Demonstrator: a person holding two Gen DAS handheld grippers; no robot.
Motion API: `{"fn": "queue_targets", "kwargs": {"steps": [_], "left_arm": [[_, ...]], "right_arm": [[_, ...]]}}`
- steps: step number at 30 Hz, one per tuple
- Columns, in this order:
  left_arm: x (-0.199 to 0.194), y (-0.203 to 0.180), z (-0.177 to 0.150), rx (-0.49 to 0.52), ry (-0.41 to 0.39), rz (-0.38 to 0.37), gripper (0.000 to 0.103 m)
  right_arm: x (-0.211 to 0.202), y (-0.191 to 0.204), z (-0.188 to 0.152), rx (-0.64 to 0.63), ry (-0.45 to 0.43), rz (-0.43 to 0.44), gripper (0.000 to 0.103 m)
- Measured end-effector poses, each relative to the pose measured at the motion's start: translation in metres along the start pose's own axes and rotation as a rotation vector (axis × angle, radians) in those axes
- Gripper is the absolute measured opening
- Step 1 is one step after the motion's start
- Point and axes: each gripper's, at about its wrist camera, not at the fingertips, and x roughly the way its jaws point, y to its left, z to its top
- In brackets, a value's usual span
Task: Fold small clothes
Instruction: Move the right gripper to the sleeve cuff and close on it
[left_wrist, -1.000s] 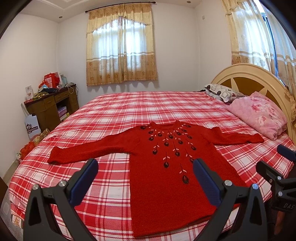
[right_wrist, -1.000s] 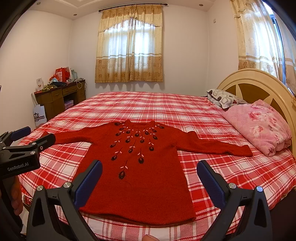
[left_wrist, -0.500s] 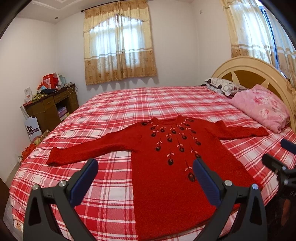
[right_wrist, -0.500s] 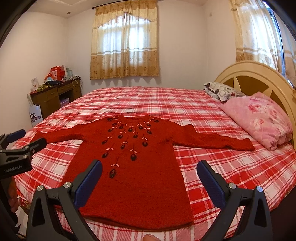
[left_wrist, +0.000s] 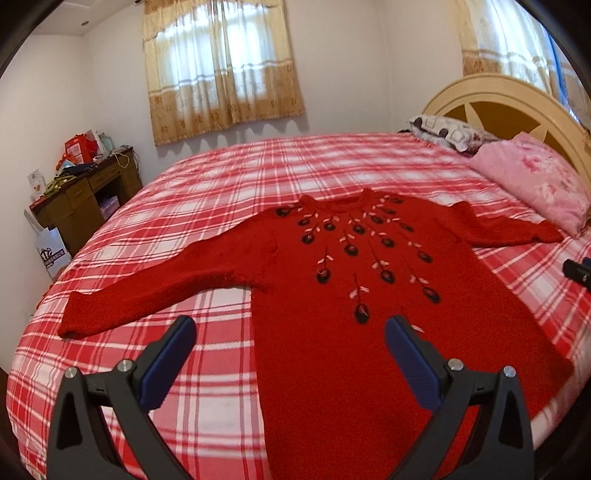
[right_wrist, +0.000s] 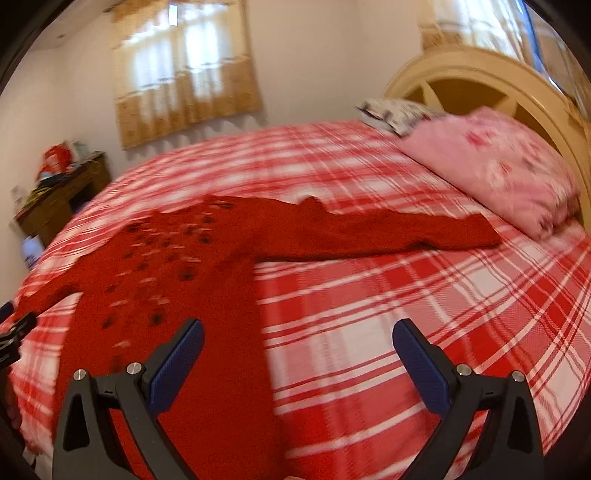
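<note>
The left hand-held gripper hangs released over the sweater's left edge. The sweater lies flat, face up, sleeves spread, on the bed, so that it can be folded. The right hand-held gripper, also released, points toward the right sleeve, likely the first fold.

red sweater | red-white plaid bedspread | pink, seemingly floral pillow

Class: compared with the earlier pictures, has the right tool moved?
Yes. The right tool has swung right: against the fixed headboard, its view now faces the sweater's right sleeve and the pillow.
</note>
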Motion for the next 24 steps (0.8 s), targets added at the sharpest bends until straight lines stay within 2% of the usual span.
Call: {"fn": "queue_targets", "kwargs": {"steps": [8,18,24], "left_arm": [[0.050,0.003,0.006,0.003,0.060,0.035,0.103],[0.091,0.011,0.013,0.004,0.109,0.085,0.103],[0.105,0.022,0.014,0.000,0.129,0.111,0.103]], "right_arm": [[0.041,-0.068,0.030,0.123,0.058,-0.072,0.102],[0.076,-0.158,0.073,0.290,0.089,-0.175,0.100],[0.104,-0.217,0.092,0.405,0.129,-0.254,0.080]]}}
